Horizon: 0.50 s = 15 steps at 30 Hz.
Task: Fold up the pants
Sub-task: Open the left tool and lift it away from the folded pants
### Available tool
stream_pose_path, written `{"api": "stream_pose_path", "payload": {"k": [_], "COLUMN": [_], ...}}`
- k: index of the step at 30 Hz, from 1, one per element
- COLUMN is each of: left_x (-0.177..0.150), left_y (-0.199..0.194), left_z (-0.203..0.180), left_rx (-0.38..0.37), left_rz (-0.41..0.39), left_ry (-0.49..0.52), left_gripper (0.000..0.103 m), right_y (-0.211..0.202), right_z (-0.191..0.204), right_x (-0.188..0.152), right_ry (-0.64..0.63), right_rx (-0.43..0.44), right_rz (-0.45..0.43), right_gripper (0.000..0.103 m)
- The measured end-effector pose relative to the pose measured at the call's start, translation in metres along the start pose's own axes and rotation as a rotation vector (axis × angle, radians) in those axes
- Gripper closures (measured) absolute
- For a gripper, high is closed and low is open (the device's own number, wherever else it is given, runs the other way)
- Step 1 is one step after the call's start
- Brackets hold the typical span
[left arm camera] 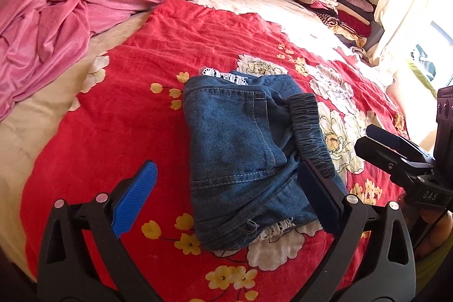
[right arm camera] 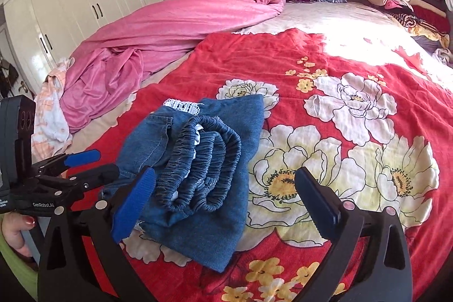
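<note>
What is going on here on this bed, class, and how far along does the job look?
A person holds a gripper in each hand over a bed, folding pants. The denim pants lie in a compact folded bundle on the red floral blanket, elastic waistband showing. Both the left gripper and right gripper are open and grip nothing. The folding looks nearly or fully done.

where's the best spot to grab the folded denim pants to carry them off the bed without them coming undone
Probably the folded pants are best taken at the gathered elastic waistband, where several layers bunch into one thick ridge on top. Come from the near edge, sliding one finger of the right gripper under the bundle and closing on the stack. The thin lace-trimmed far edge would likely let the layers fall open.
</note>
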<state>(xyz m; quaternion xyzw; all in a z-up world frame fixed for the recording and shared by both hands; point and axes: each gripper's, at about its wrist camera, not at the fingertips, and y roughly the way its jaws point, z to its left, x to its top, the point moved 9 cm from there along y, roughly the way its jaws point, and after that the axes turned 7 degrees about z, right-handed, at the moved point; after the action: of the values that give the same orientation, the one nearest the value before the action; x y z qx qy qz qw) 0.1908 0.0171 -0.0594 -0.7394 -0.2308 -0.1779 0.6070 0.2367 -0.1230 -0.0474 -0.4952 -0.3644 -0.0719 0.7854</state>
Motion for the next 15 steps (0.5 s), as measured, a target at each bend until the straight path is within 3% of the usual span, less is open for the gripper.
{"api": "stream_pose_path", "payload": {"k": [15], "left_x": [-0.018], "left_y": [-0.038], "left_z": [-0.004], "left_rx": [0.005], "left_rz": [-0.065], "left_ry": [-0.014], "left_gripper": [0.010], "right_y": [-0.041], "right_z": [0.014], "right_x": [-0.003], "right_ry": [-0.062], "right_rx": [-0.033], "right_rz": [-0.086], "right_gripper": [0.005]}}
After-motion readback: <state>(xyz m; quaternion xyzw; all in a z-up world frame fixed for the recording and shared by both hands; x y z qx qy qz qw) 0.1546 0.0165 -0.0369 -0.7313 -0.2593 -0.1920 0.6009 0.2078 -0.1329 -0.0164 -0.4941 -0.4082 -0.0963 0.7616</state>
